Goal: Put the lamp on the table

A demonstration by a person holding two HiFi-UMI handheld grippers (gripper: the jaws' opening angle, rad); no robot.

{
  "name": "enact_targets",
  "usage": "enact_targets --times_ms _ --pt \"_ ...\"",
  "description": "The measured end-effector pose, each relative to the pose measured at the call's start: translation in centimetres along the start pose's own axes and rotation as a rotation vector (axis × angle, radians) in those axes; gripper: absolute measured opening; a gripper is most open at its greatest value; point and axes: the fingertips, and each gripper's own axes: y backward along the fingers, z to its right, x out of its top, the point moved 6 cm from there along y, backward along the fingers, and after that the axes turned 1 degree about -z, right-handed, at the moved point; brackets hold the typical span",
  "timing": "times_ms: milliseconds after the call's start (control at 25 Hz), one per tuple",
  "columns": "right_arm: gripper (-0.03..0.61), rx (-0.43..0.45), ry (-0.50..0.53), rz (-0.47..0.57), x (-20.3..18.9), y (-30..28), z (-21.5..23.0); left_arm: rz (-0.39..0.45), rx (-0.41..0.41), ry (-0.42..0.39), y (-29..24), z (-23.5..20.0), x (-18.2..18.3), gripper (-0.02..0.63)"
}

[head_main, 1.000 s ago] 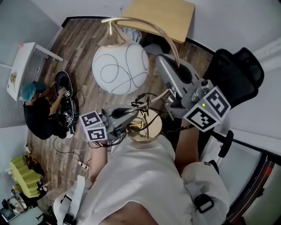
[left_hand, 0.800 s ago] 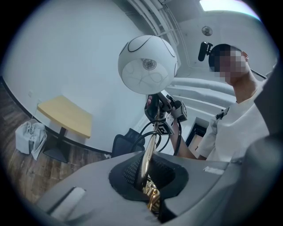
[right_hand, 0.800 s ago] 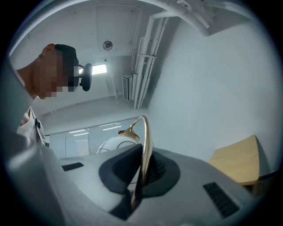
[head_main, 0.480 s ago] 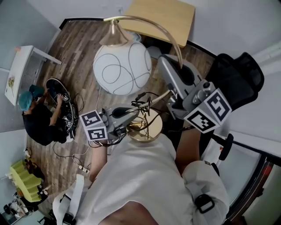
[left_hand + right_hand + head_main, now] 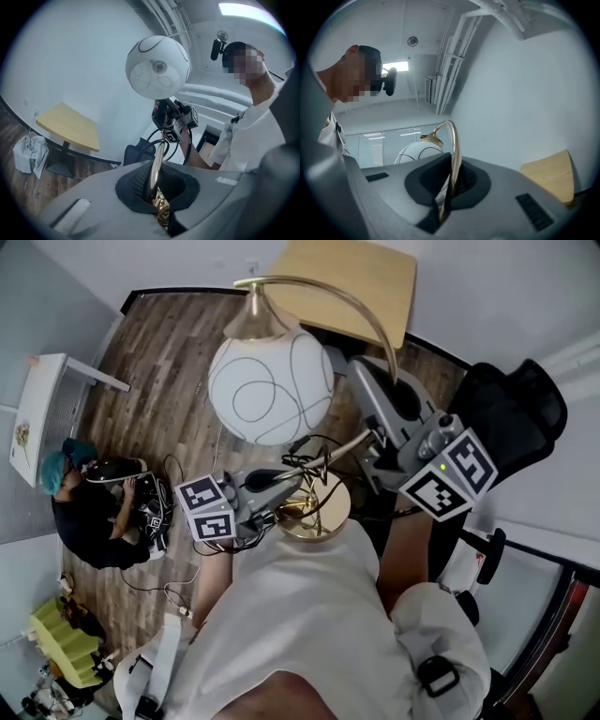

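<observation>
Below you runs a dark wood-plank floor (image 5: pixel 178 343). On it stand a light wooden table (image 5: pixel 352 277) ahead of you by the wall, a small white table (image 5: pixel 37 409) to your left and a black office chair (image 5: pixel 511 418) to your right. Cables (image 5: pixel 172 468) trail over the planks beside a crouching person (image 5: pixel 89 521).

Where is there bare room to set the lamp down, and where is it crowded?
The wooden table, by the wall, is bare. The floor between it and the white table is bare too. Crowded: cables round the seated person.
</observation>
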Motion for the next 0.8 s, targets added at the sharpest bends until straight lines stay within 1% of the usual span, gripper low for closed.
enact_targets --times_ms 200,320,440,800 --pt "0.000 -0.033 0.001 -0.006 0.0 -1.0 0.8 -0.013 -0.003 -0.004 0.1 -1.3 0.9 -0.002" --pt "0.001 -0.042 0.008 -0.007 0.1 -1.1 0.9 -0.013 -0.009 -0.009 0.1 -1.6 1.1 -0.002" --pt "0.002 -0.048 0.012 -0.010 0.4 -1.8 1.9 -0.013 -0.012 -0.008 -0.4 -2.6 2.0 -0.002" --pt "0.001 -0.027 0.005 -0.010 0.7 -1.5 3.2 -0.011 -0.013 -0.012 -1.7 -3.2 2.1 -0.002"
